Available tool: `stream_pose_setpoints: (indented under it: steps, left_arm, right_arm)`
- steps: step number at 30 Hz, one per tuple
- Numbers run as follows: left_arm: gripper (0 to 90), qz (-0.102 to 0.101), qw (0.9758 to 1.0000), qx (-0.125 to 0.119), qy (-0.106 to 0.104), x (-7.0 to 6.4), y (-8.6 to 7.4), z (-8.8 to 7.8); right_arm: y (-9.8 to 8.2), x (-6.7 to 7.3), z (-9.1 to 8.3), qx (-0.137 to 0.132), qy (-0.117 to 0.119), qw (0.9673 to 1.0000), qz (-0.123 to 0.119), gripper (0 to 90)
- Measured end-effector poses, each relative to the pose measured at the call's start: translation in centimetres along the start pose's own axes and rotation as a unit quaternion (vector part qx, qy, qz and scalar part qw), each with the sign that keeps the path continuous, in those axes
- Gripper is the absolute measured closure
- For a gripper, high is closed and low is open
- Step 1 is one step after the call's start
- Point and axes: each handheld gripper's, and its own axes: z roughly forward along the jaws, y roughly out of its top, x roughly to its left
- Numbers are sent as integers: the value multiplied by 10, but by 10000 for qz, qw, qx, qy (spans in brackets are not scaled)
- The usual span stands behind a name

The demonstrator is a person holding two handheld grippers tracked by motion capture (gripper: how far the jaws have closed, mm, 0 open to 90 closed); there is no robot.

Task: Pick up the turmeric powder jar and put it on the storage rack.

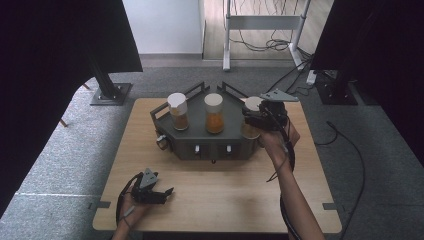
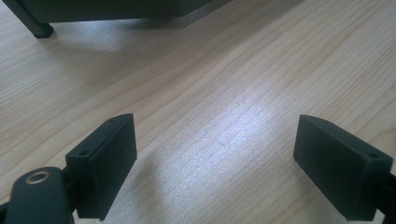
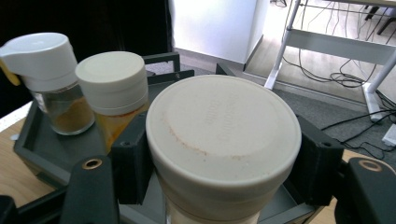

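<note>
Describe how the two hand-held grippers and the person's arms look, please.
Both the left gripper and the right gripper are black, each topped by a grey three-cornered plate and trailing a black cable. The jaws are flat, black rectangular blocks; brass-coloured rings sit near their bases. The forearms are bare, with no sleeves.

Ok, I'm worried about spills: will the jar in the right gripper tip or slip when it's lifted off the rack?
The jar looks tall and narrow, so it would probably tip if nudged. The right gripper clamps it just under the wide lid, whose overhang should help stop slipping. Its wall seems clear and hard, possibly glass, so perhaps fragile.
</note>
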Motion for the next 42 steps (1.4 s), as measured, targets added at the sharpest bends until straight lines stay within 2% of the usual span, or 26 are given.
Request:
stream_pose_setpoints:
  steps: [9, 20, 24, 28, 33, 42]
  left_arm:
    - [135, 14, 10000, 1, -2, 0, 0, 0]
    - [135, 0, 10000, -3, -26, 1, 0, 0]
    - [135, 0, 10000, -10, -31, 1, 0, 0]
    - [135, 6, 10000, -4, -37, 1, 0, 0]
    - [135, 8, 10000, -12, -33, 2, 0, 0]
    - [135, 19, 10000, -10, -30, 1, 0, 0]
  right_arm:
    - [9, 1, 15, 58, -149, 9999, -53, 329]
    - [16, 2, 38, 85, -178, 9998, 16, 329]
    - [18, 5, 49, 156, -196, 9997, -60, 329]
    - [17, 9, 60, 211, -249, 9993, -155, 329]
    - [14, 8, 69, 259, -312, 9991, -104, 329]
    - [8, 5, 73, 260, -339, 9991, -31, 328]
